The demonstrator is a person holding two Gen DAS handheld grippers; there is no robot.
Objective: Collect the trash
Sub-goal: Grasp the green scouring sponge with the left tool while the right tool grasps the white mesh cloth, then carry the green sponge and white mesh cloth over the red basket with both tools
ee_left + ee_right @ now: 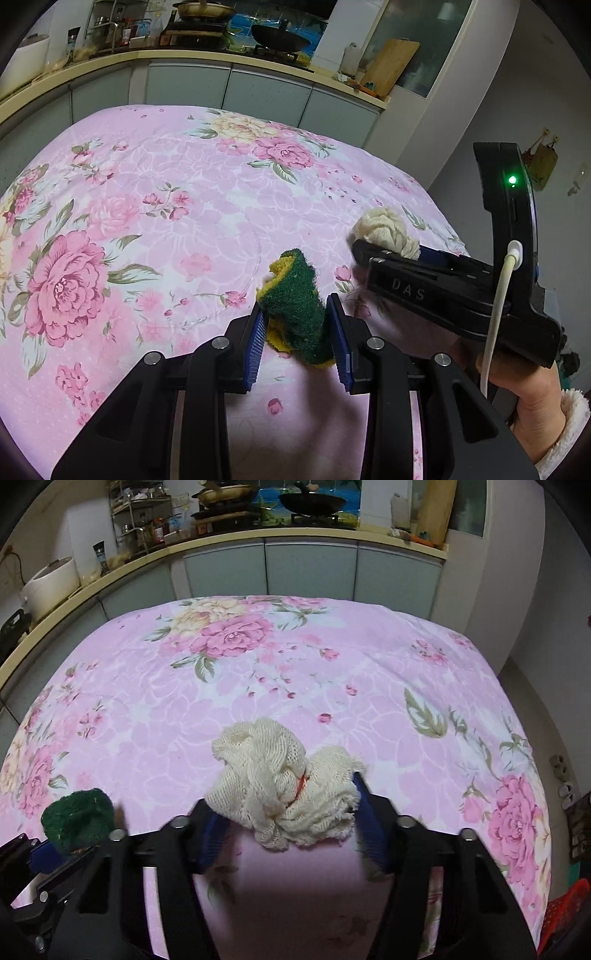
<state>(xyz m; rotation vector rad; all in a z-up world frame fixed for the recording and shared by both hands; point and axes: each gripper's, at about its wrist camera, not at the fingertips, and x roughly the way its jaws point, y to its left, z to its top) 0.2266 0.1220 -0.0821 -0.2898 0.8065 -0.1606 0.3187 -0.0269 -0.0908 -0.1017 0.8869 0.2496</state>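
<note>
Left gripper (pixel 295 332) is clamped on a green-and-yellow scouring sponge (pixel 295 295) over the floral tablecloth (pixel 147 221). Right gripper (pixel 288 819) has its blue pads pressing a cream mesh cloth (pixel 284 790) bunched between them.

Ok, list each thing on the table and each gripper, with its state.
Scouring sponge: crumpled, clamped upright between the jaws.
Mesh cloth: bunched up, between the right gripper's jaws.
Left gripper: shut on the sponge.
Right gripper: closed on the cloth.
Floral tablecloth: spread flat.
</note>
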